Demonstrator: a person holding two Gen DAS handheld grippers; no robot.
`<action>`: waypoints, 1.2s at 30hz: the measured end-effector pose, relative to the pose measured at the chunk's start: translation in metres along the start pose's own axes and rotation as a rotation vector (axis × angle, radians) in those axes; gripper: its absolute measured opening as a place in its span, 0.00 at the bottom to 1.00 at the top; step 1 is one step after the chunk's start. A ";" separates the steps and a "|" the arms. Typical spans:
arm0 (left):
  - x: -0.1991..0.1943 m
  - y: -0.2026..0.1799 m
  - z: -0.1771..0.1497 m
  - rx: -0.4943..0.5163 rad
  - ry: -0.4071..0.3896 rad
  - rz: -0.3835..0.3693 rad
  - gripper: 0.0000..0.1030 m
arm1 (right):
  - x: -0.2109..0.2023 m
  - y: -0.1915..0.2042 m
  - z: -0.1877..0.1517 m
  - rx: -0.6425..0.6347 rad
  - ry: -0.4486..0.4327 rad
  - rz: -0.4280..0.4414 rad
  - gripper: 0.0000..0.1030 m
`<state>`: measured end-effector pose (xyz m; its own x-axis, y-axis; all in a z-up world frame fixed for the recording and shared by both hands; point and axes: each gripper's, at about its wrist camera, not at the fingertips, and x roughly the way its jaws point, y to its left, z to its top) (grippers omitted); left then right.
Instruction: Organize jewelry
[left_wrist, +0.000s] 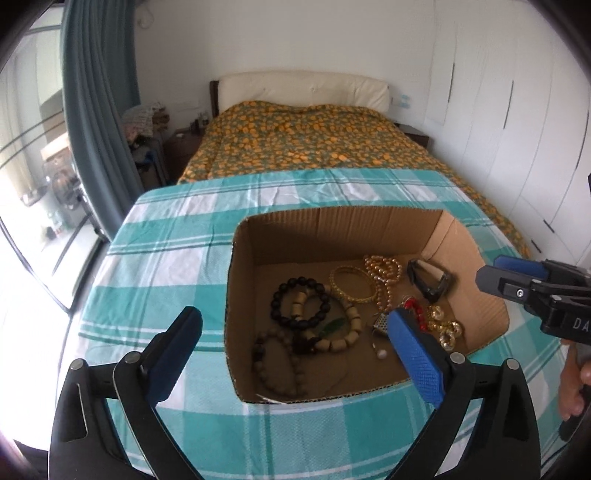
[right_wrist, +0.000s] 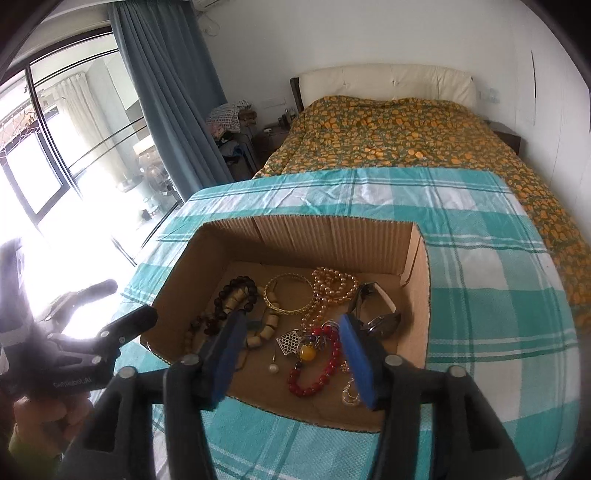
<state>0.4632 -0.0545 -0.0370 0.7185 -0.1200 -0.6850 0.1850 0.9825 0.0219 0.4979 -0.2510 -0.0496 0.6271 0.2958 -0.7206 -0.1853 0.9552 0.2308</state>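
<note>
Nearest, left hand-held gripper (left_wrist: 295, 325) spread wide, holding nothing, poised over the near edge of an open cardboard box (left_wrist: 243, 280). Right hand-held gripper (right_wrist: 293, 330) likewise spread and bare, hovering above the box's near right part. Inside the box, loose on the floor: dark bead bracelet (left_wrist: 300, 303), red bead bracelet (right_wrist: 320, 363), gold bangle (right_wrist: 289, 298), pale amber bead strand (right_wrist: 334, 286), wristwatch (right_wrist: 376, 314) toward the right wall. Under the box, teal checked cloth (left_wrist: 177, 236) covering the bench. Farther back, bed (left_wrist: 306, 144) with orange-patterned cover, blue curtain (right_wrist: 166, 92) to the left.
</note>
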 end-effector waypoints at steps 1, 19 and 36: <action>-0.006 -0.004 0.001 0.016 -0.003 0.029 0.98 | -0.005 0.004 0.000 -0.011 -0.009 -0.010 0.63; -0.073 -0.022 -0.019 0.030 0.026 0.124 0.99 | -0.074 0.050 -0.025 -0.127 -0.061 -0.186 0.84; -0.090 -0.013 -0.026 -0.085 0.055 0.099 1.00 | -0.103 0.057 -0.032 -0.103 -0.049 -0.178 0.84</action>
<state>0.3790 -0.0525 0.0059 0.6923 -0.0163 -0.7214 0.0560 0.9979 0.0311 0.3988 -0.2264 0.0168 0.6922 0.1239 -0.7110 -0.1435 0.9891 0.0327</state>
